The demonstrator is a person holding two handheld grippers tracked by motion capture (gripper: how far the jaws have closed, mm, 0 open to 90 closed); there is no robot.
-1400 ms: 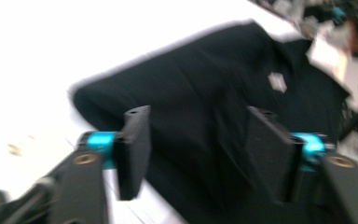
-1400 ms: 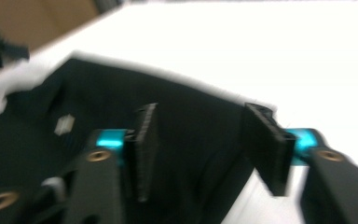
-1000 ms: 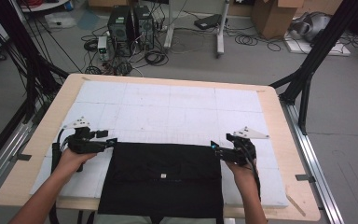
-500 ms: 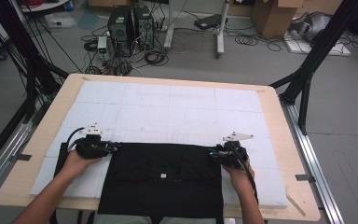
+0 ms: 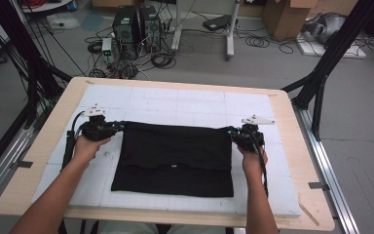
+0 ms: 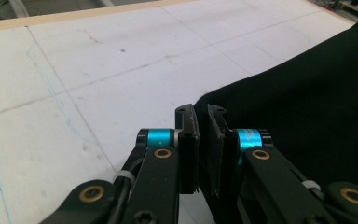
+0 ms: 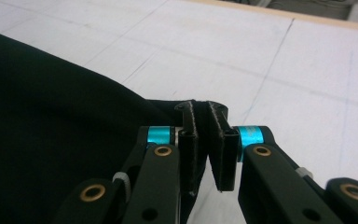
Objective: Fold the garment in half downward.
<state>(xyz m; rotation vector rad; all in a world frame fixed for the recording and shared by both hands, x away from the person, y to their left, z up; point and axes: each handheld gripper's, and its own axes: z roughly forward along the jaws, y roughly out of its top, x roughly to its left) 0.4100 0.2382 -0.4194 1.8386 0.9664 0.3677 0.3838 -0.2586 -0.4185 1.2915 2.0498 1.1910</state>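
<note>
High view, black cloth (image 5: pixel 175 158) flat, rectangular, folded

Black cloth (image 6: pixel 307 116) cut off at the right and bottom edges in the left gripper view, at the left and bottom in the right gripper view. Corners pinched, hidden between the jaws of left hand-held gripper (image 6: pixel 200 116) and right hand-held gripper (image 7: pixel 201 112). Small pale label (image 5: pixel 174 166) mid-cloth, too small to read. Forearms cropped at the bottom edge in the high view.
</note>
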